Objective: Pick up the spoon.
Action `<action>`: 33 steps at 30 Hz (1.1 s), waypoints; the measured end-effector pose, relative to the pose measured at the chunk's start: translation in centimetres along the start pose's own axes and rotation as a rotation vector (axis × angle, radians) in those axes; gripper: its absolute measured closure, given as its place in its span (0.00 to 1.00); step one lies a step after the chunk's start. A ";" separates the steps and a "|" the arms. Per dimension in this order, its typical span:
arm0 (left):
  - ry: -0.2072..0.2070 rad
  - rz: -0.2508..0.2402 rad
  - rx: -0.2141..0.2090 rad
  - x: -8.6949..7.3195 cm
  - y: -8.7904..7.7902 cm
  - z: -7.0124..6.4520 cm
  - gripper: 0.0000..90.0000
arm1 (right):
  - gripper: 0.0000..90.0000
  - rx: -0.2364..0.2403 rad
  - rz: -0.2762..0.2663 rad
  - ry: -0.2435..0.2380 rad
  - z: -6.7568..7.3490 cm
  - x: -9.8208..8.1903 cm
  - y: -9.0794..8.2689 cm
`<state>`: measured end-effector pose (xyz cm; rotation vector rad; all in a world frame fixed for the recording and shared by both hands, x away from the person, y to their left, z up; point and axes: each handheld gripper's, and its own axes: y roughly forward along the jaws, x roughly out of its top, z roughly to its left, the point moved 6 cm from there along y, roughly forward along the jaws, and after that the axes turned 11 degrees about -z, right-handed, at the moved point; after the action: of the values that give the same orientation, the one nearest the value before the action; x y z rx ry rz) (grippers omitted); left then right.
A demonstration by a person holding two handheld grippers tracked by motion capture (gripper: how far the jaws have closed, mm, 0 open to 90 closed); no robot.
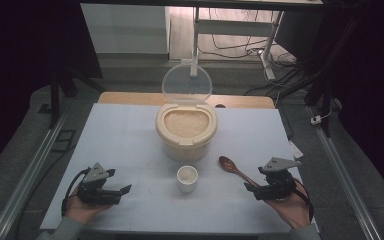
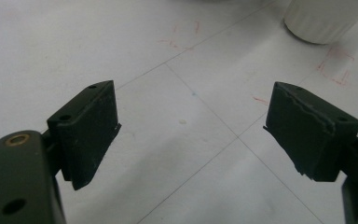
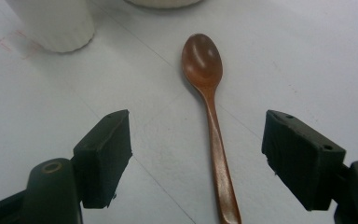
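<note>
Nothing looks begun: the rice container stands lid-up and full, the white cup empty before it; left gripper and right gripper gape wide, holding nothing, the wooden spoon lying untouched between the right's jaws

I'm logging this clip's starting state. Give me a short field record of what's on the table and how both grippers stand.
container: rice container, full of rice, clear lid up
cup: white cup, in front of the container
spoon: wooden spoon, lying flat, right of the cup, between the right gripper's jaws
left gripper: open, nothing held
right gripper: open, not gripping the spoon
surface: white table
</note>
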<state>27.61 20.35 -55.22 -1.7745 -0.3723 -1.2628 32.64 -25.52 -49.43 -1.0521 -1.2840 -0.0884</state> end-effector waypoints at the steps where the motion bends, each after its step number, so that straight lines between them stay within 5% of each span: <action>1: 0.000 0.000 0.000 0.0 0.0 0.0 0.18 | 0.27 0.003 0.012 -0.008 -0.1 0.2 0.1; 8: 0.005 0.008 -0.008 -0.1 0.2 -0.1 0.18 | 0.26 0.000 0.102 -0.053 -0.4 1.5 0.9; 19: 0.004 0.011 -0.009 -0.1 0.2 -0.1 0.18 | 0.30 0.039 0.186 -0.040 -1.0 2.5 2.1; 27: 0.003 0.012 -0.010 -0.2 0.2 0.0 0.18 | 0.33 0.068 0.343 -0.039 -1.4 1.7 3.0; 33: 0.000 0.019 -0.012 -0.3 0.3 0.0 0.18 | 0.38 0.056 0.408 -0.033 -2.0 0.5 3.5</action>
<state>27.72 20.24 -55.60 -1.7840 -0.3482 -1.2544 36.34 -24.72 -50.93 -1.2507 -1.0716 0.2741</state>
